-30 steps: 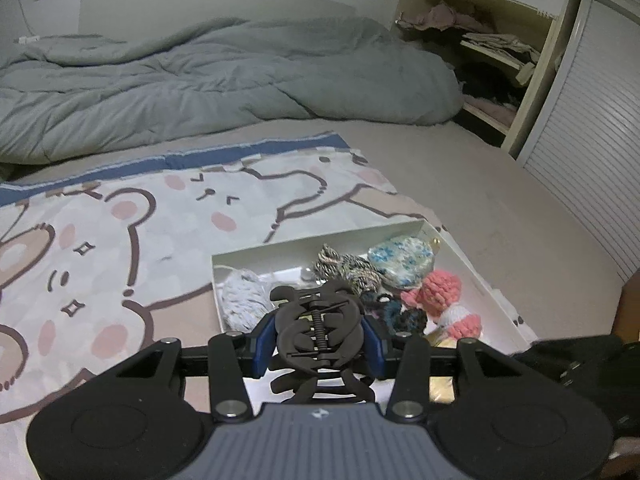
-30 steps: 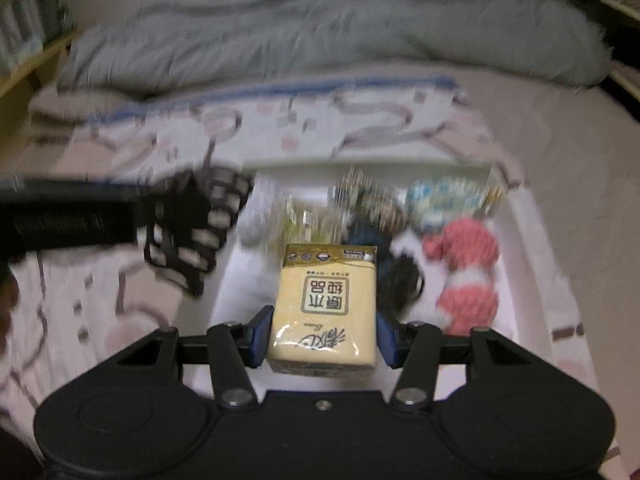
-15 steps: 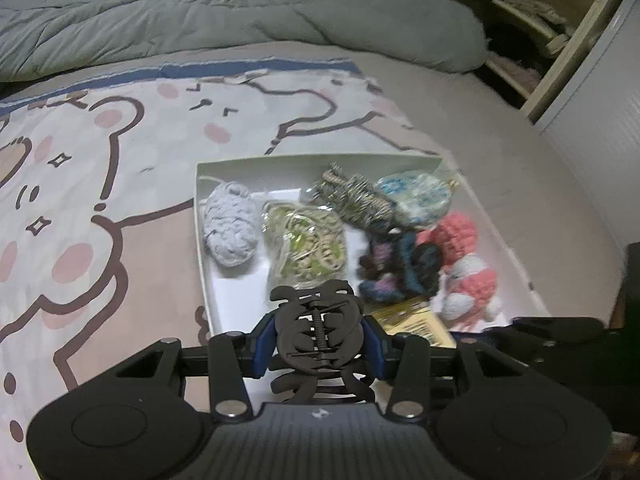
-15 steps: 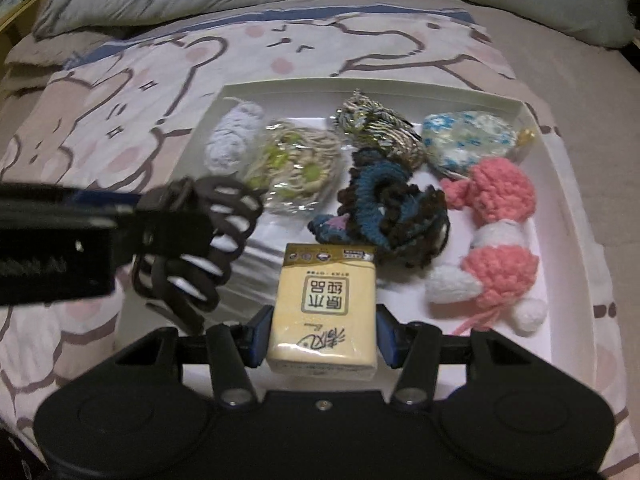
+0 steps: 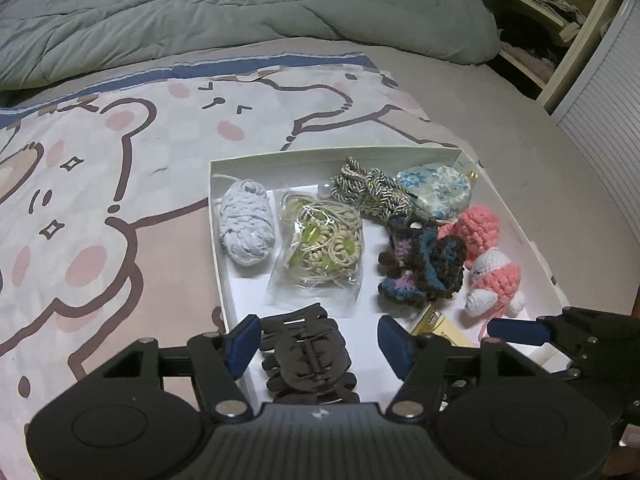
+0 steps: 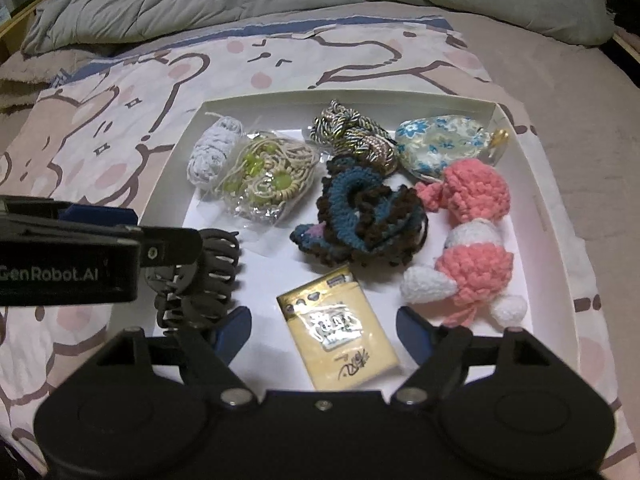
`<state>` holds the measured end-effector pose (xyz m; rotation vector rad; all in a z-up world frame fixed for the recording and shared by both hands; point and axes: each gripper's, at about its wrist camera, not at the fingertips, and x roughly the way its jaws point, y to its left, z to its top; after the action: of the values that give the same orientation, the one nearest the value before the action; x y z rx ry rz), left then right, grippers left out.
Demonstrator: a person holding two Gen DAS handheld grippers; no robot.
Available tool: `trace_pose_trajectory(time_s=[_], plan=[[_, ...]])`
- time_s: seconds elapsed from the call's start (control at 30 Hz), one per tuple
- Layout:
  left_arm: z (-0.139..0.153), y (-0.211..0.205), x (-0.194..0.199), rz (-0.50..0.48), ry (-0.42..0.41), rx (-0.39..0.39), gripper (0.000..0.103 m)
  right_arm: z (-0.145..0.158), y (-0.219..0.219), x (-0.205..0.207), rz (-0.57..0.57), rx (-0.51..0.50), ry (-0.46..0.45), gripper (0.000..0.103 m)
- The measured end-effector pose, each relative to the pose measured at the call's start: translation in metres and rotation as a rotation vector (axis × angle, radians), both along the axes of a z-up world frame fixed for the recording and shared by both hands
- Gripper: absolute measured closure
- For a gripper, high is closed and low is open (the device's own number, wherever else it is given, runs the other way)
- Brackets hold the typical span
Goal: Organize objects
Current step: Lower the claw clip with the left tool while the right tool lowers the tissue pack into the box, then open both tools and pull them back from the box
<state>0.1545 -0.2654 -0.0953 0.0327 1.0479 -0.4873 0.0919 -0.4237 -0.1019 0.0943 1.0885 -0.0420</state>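
A white tray (image 5: pixel 332 154) (image 6: pixel 560 248) lies on a bear-print blanket. My left gripper (image 5: pixel 320 342) is open over the tray's near left corner, and a black hair claw (image 5: pixel 306 354) (image 6: pixel 200 276) lies loose between its fingers. My right gripper (image 6: pixel 324 330) is open, and a yellow tissue pack (image 6: pixel 338 326) (image 5: pixel 434 322) lies on the tray floor between its fingers. The tray also holds a pink crochet doll (image 6: pixel 476 236), a blue-brown crochet piece (image 6: pixel 360 216), a floral pouch (image 6: pixel 440 140), braided cord (image 6: pixel 352 130), a bagged bead cord (image 6: pixel 264 178) and a grey yarn ball (image 6: pixel 214 152).
A grey duvet (image 5: pixel 240 12) is heaped at the back of the bed. A shelf with clothes (image 5: pixel 532 12) and a slatted door (image 5: pixel 600 128) stand at the right. The blanket (image 5: pixel 100 200) spreads to the left of the tray.
Both grippers have opened. The hair claw and the tissue pack left the fingers and now lie in the tray. Both grippers have come lower and closer to the tray.
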Motion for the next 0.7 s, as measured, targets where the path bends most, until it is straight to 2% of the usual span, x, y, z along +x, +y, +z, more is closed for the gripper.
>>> trace_pose_trajectory(time_s=[0.17, 0.27, 0.43, 0.47, 0.5, 0.53, 0.57, 0.7], plan=[[0.007, 0.005, -0.002, 0.010, -0.013, -0.012, 0.038, 0.007, -0.001, -0.004, 0.002, 0.013, -0.030, 0.022], [0.015, 0.012, -0.004, 0.021, -0.047, -0.005, 0.038, 0.014, -0.002, -0.009, 0.027, 0.038, -0.079, 0.009], [0.030, 0.029, -0.006, 0.050, -0.084, -0.010, 0.037, 0.030, 0.001, -0.017, 0.014, 0.018, -0.108, 0.006], [0.034, 0.033, -0.008, 0.058, -0.091, -0.014, 0.035, 0.032, 0.002, -0.019, 0.010, 0.018, -0.118, 0.004], [0.038, 0.036, -0.009, 0.065, -0.098, -0.016, 0.029, 0.036, 0.002, -0.021, 0.003, 0.014, -0.128, 0.000], [0.042, 0.040, -0.012, 0.074, -0.109, -0.012, 0.020, 0.040, 0.003, -0.024, -0.003, 0.010, -0.137, 0.000], [0.045, 0.042, -0.014, 0.076, -0.118, -0.005, 0.017, 0.043, 0.004, -0.027, -0.010, 0.008, -0.145, 0.000], [0.058, 0.050, -0.024, 0.062, -0.154, 0.020, 0.009, 0.060, 0.006, -0.041, -0.044, 0.000, -0.197, 0.000]])
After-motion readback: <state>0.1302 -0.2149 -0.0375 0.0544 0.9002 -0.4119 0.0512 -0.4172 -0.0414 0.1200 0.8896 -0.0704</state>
